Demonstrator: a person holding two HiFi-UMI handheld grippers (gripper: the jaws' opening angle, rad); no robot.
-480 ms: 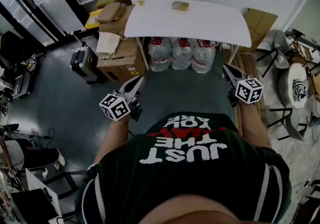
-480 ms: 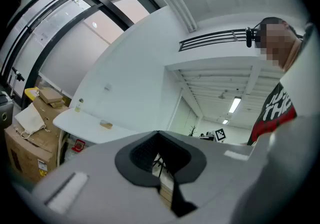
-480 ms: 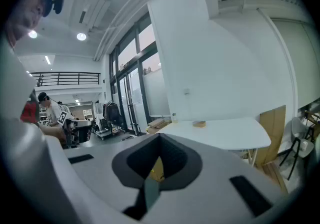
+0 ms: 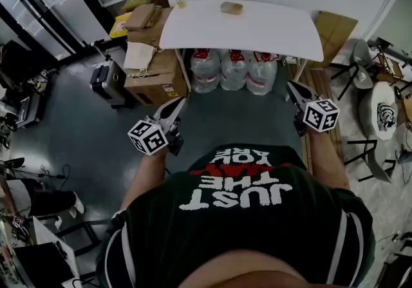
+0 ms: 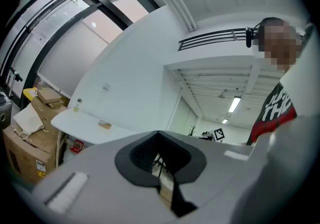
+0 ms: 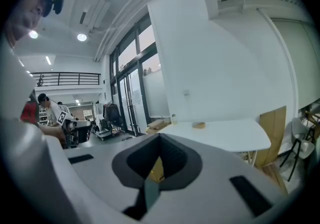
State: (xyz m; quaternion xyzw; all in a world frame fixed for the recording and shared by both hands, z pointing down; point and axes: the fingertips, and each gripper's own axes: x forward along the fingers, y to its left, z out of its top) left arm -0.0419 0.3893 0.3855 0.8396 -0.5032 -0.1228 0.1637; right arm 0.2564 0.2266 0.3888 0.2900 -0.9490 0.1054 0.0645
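Person wears a dark short-sleeved T-shirt [image 4: 244, 235]. It has white block lettering across the front, a red band behind one line of print, and paired white stripes down each side.

The left tongs [image 4: 175, 104] and right tongs [image 4: 291, 87] have light grey shells and dark ribbed pads [image 5: 145, 152]. The left cube [image 4: 148, 137] and right cube [image 4: 320, 115] are white with black square markers.

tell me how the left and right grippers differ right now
The left gripper hangs over the dark floor beside the cardboard box; the right gripper hangs over wooden boards by the right end of the table. In the head view the left gripper's jaws lean rightward, the right gripper's leftward. Both are shut, empty and aimed toward the table.
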